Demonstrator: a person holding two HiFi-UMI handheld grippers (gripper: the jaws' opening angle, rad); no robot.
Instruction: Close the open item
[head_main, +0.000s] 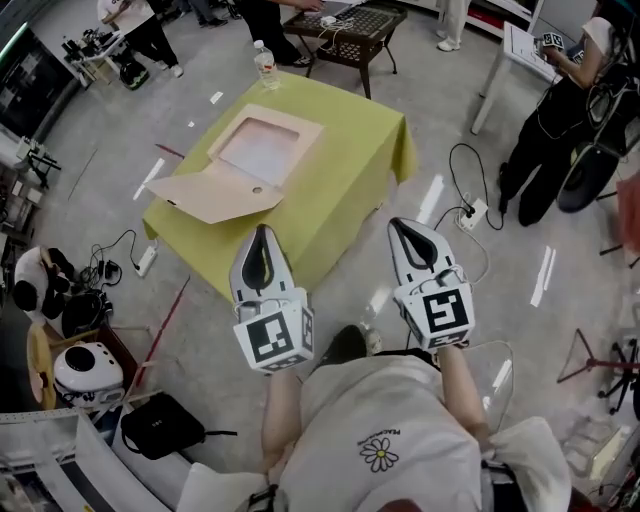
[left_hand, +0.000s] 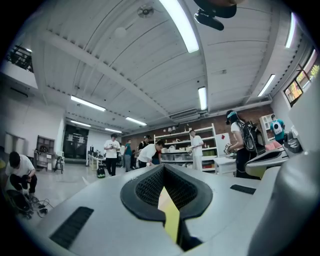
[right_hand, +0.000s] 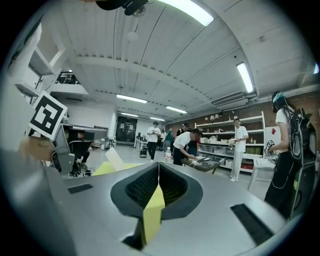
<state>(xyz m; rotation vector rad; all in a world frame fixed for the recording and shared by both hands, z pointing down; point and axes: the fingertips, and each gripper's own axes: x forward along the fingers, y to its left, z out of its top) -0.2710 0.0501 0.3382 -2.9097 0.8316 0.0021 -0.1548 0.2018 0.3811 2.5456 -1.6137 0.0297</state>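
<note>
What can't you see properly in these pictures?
- Box: the left gripper view shows none of it, because the left gripper's own body blocks it. The right gripper view shows only a flap corner.
- Bottle label: in the head view, too small to read.
- Table legs: in the head view, the cloth hangs over them.

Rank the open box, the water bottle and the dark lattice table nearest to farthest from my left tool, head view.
1. The open box, just ahead of the left tool on the table.
2. The water bottle, by that table's far corner.
3. The dark lattice table, beyond the bottle, to the right.
</note>
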